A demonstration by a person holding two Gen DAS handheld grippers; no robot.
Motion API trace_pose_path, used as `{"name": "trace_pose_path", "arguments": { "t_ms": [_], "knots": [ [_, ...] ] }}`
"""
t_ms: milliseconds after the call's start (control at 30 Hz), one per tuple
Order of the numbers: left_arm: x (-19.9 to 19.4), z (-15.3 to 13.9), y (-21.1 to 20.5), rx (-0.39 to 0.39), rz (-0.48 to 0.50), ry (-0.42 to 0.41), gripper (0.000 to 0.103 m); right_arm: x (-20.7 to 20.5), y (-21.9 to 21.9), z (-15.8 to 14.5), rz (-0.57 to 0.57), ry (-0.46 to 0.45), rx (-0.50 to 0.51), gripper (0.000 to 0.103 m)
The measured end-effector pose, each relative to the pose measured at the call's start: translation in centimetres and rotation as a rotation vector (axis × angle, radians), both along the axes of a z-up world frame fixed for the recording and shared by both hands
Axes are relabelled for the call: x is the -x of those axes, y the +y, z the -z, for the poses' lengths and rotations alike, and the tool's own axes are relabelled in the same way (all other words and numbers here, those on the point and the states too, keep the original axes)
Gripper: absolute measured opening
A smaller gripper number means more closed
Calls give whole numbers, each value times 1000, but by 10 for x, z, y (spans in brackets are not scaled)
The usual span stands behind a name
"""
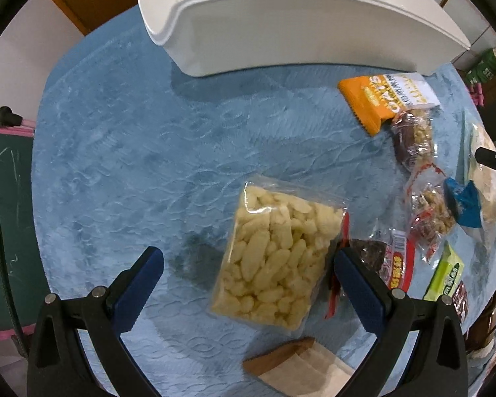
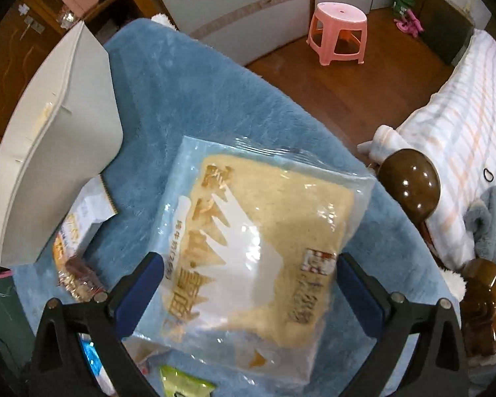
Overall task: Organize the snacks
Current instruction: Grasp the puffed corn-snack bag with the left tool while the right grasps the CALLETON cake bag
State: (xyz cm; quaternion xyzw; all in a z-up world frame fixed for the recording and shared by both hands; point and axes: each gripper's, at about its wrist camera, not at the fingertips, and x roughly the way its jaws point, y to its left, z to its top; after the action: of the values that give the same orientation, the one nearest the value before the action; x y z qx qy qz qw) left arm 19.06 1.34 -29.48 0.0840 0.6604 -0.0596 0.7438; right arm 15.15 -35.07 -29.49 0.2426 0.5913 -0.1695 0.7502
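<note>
In the left wrist view a clear bag of pale puffed snacks (image 1: 274,261) lies on the blue cloth (image 1: 122,152). My left gripper (image 1: 248,264) is open above it, jaws wide, right finger near the bag's right edge. A white bin (image 1: 301,33) stands at the back with packets inside. In the right wrist view a large clear bag of sliced bread (image 2: 258,251) lies on the cloth between the wide-open jaws of my right gripper (image 2: 248,274). The white bin (image 2: 59,139) stands to the left.
An orange oats packet (image 1: 377,102), several nut and date packets (image 1: 423,205), a green packet (image 1: 446,278) and a brown and beige packet (image 1: 301,367) lie on the cloth. A pink stool (image 2: 339,33), wooden bed posts (image 2: 410,185) and a bed stand to the right.
</note>
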Motion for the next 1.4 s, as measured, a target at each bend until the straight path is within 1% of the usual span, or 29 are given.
{"name": "trace_pose_path", "arguments": {
  "t_ms": [67,133,267,333,500,700,900,1000,1133,1233,1300,1333,1367,1400],
  "knots": [
    [-3,4,1,-6,-12,-1,103,-5,2,5,4,31,29,103],
    [-8,9,4,10,-24,12,103,-7,2,8,5,42,39,103],
    [-13,22,3,31,-43,51,103,-5,2,9,4,49,48,103],
    [-15,29,2,20,-56,65,103,-4,2,8,7,47,50,103],
    [-21,41,17,78,-104,103,103,-3,3,9,1,44,55,103],
    [-25,48,16,72,-96,102,103,-3,10,8,-17,38,78,103],
    [-29,51,12,62,-88,111,103,-6,18,6,-97,69,88,103],
    [-25,53,8,50,-79,120,103,-4,20,6,-112,75,90,103],
    [-29,56,6,47,-76,138,103,-2,24,3,-122,66,98,98],
    [-31,56,6,47,-78,131,102,0,23,1,-128,53,90,95],
    [-30,54,6,50,-76,121,96,1,24,0,-138,46,87,94],
    [-29,52,4,50,-71,108,86,2,24,0,-147,43,88,93],
    [-27,47,1,49,-60,93,74,3,25,-1,-156,41,89,92],
    [-26,43,-1,48,-51,83,67,3,27,-2,-166,40,91,91]
  ]
}}
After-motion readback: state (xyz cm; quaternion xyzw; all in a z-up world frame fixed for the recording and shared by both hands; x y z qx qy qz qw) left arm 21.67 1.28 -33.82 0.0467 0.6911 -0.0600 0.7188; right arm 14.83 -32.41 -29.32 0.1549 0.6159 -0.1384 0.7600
